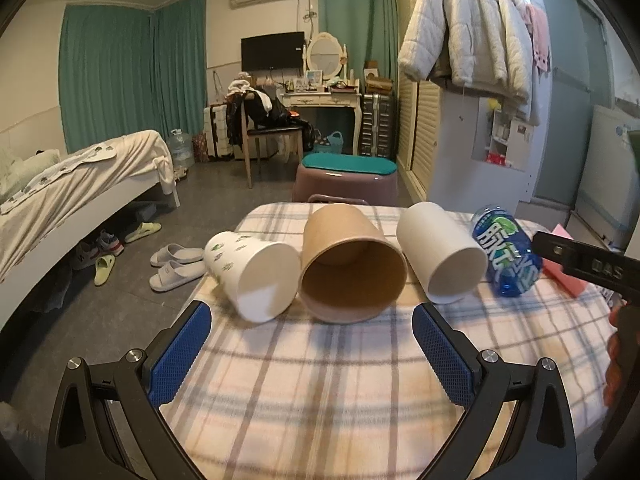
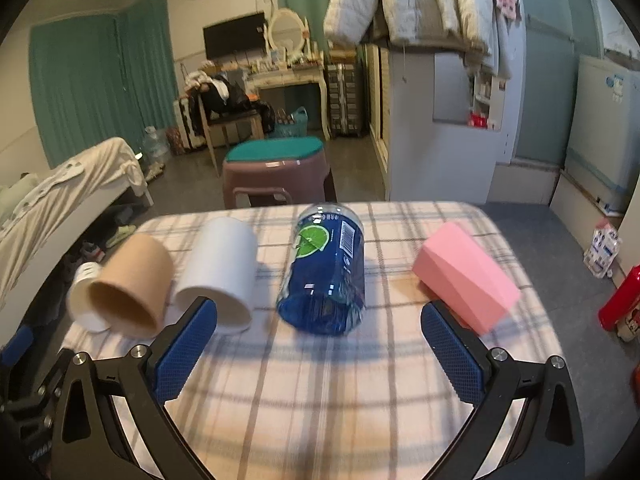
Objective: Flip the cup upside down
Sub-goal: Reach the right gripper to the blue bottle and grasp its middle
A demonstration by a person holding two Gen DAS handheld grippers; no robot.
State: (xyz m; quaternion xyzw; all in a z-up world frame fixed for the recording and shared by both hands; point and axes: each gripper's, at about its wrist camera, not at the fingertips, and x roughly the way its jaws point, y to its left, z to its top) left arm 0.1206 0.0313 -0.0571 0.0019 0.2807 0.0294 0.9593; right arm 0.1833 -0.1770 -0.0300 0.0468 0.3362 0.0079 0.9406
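Note:
Three paper cups lie on their sides on the plaid table, mouths toward me. In the left wrist view they are a white cup with green prints [image 1: 250,274], a brown cup [image 1: 350,266] and a plain white cup [image 1: 442,252]. My left gripper [image 1: 312,330] is open and empty, just short of the brown cup. My right gripper [image 2: 319,330] is open and empty, in front of a blue bottle [image 2: 326,272] that lies on its side. In the right wrist view the brown cup [image 2: 134,290] and the plain white cup [image 2: 222,274] lie at the left.
A pink faceted box [image 2: 466,276] lies on the table right of the bottle. The plaid tablecloth [image 2: 320,400] covers the table. A brown stool with a green top [image 2: 276,172] stands behind the far edge. A bed [image 1: 72,196] is at the left.

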